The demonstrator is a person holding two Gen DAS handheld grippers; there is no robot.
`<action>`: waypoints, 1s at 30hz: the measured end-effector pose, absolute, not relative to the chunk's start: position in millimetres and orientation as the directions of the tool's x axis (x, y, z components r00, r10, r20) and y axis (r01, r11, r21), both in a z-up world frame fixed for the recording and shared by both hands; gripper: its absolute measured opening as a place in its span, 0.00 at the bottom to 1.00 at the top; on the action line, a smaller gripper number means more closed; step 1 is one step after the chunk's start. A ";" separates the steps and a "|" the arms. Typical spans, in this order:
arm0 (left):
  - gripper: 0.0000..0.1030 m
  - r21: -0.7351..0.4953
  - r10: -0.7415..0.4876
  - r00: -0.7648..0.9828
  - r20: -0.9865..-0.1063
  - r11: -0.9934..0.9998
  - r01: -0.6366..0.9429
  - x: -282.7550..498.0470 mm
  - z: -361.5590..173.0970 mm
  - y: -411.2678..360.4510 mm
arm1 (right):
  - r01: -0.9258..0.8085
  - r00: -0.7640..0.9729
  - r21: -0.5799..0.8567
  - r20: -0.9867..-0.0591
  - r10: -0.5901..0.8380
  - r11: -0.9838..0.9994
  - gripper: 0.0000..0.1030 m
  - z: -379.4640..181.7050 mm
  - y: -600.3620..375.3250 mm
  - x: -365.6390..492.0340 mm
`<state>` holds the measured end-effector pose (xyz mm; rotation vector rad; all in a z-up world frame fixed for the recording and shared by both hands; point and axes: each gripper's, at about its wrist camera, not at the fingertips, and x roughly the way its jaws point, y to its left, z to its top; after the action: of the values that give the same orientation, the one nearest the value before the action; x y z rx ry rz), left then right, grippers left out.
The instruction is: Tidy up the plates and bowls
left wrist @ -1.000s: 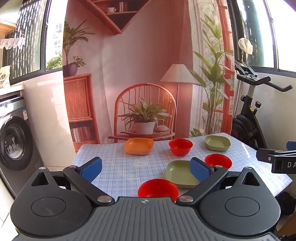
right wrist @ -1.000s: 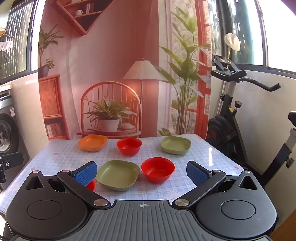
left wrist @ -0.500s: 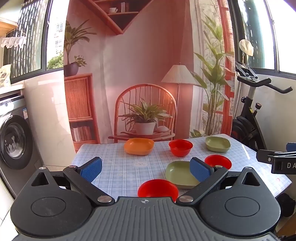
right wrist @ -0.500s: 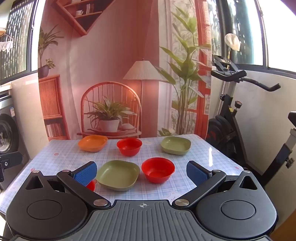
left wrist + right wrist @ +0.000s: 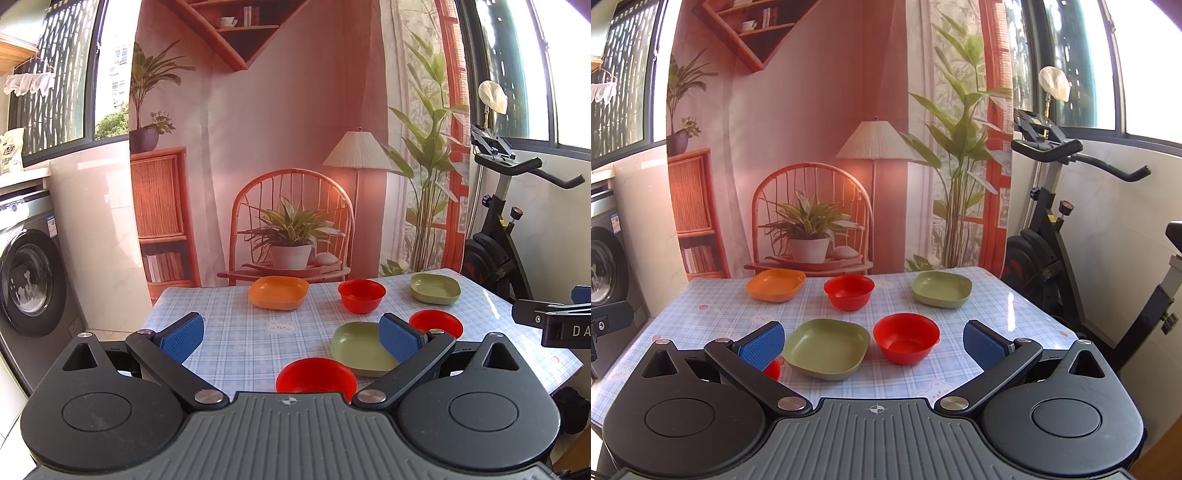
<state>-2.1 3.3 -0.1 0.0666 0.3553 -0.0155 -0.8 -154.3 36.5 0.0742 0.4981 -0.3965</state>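
On the checked tablecloth (image 5: 716, 314) sit an orange plate (image 5: 775, 284), a far green plate (image 5: 942, 288), a near green plate (image 5: 827, 347) and three red bowls: a far one (image 5: 849, 291), a middle one (image 5: 906, 338), and a near one (image 5: 316, 376) that my right gripper's left finger mostly hides in the right wrist view. My left gripper (image 5: 291, 338) is open and empty above the near table edge, with the near red bowl just ahead. My right gripper (image 5: 874, 343) is open and empty, facing the near green plate and middle red bowl.
A washing machine (image 5: 26, 280) stands left of the table. An exercise bike (image 5: 1071, 229) stands at its right. A printed backdrop (image 5: 295, 147) hangs behind the far edge. My right gripper's body (image 5: 554, 321) shows at the right of the left wrist view.
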 end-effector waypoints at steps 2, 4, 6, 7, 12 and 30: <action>0.99 0.064 -0.003 0.937 -0.348 0.998 0.027 -2.0 -0.2 3.3 | 0.388 0.804 -0.026 -0.479 -0.352 0.921 1.00 36.5 -154.3 -0.8; 0.99 0.062 -0.004 0.937 -0.349 0.998 0.027 -2.3 -0.5 3.7 | 0.387 0.804 -0.025 -0.480 -0.351 0.922 1.00 36.5 -154.2 -0.8; 0.99 0.061 -0.003 0.936 -0.351 0.998 0.026 -3.3 -0.4 4.2 | 0.388 0.804 -0.026 -0.478 -0.352 0.921 1.00 36.4 -153.8 -0.9; 0.99 0.060 -0.003 0.936 -0.351 0.998 0.026 -3.4 -0.2 4.3 | 0.388 0.804 -0.026 -0.478 -0.352 0.921 1.00 36.4 -153.8 -0.9; 0.99 0.061 -0.003 0.936 -0.351 0.998 0.026 -3.3 -0.3 4.5 | 0.388 0.804 -0.026 -0.479 -0.352 0.921 1.00 36.4 -153.4 -0.9; 0.99 0.060 -0.002 0.936 -0.353 0.998 0.025 -3.4 -0.8 4.9 | 0.387 0.804 -0.026 -0.479 -0.352 0.922 1.00 36.2 -153.3 -0.8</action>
<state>-3.4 4.9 -0.8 0.0644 0.3606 -0.0141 -0.8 -153.3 36.2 0.0745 0.4980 -0.3960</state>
